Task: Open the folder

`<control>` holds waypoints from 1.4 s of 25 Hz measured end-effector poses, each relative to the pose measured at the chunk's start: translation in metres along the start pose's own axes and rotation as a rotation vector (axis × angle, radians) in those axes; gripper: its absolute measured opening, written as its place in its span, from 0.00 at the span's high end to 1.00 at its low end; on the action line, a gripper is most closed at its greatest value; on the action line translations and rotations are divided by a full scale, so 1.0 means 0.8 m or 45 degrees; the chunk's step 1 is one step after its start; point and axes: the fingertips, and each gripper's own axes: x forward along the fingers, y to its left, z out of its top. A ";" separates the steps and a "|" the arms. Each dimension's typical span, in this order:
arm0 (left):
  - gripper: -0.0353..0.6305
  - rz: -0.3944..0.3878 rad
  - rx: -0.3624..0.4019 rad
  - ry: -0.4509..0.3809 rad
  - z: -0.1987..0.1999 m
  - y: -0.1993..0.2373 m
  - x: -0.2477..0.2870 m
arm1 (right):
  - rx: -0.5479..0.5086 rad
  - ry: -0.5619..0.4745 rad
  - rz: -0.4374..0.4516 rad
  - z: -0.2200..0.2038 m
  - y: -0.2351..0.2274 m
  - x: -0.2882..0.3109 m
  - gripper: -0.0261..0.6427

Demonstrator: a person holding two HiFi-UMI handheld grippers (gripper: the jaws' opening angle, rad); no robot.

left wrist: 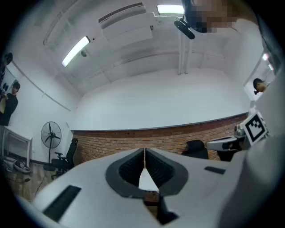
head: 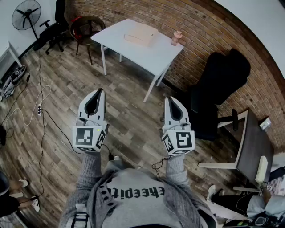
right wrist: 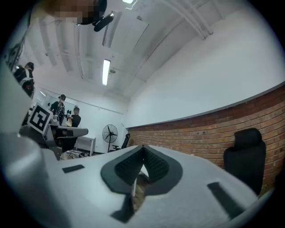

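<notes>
A pale beige folder [head: 140, 35] lies closed and flat on the white table [head: 156, 55] at the far side of the room. Both grippers hang in mid-air well short of that table, over the wooden floor. My left gripper [head: 100, 92] is shut with nothing in it, its tips meeting in the left gripper view [left wrist: 144, 151]. My right gripper [head: 169, 99] is likewise shut and empty, its tips together in the right gripper view [right wrist: 143, 148]. Both point slightly upward toward the brick wall.
A small pink object [head: 176, 38] stands on the table's right end. A black office chair [head: 218, 89] sits right of the table, a dark desk [head: 254, 147] at far right. A fan [head: 26, 13], another chair [head: 51, 33], a brown stool [head: 87, 29] and floor cables [head: 42, 107] lie left.
</notes>
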 end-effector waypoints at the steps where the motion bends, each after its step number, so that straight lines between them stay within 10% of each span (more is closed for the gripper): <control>1: 0.93 -0.002 -0.001 -0.001 0.001 -0.002 -0.001 | -0.001 0.001 -0.002 0.000 -0.001 -0.003 0.95; 35: 0.93 -0.039 -0.040 0.006 -0.031 0.095 0.064 | -0.046 -0.013 -0.076 -0.015 0.016 0.100 0.95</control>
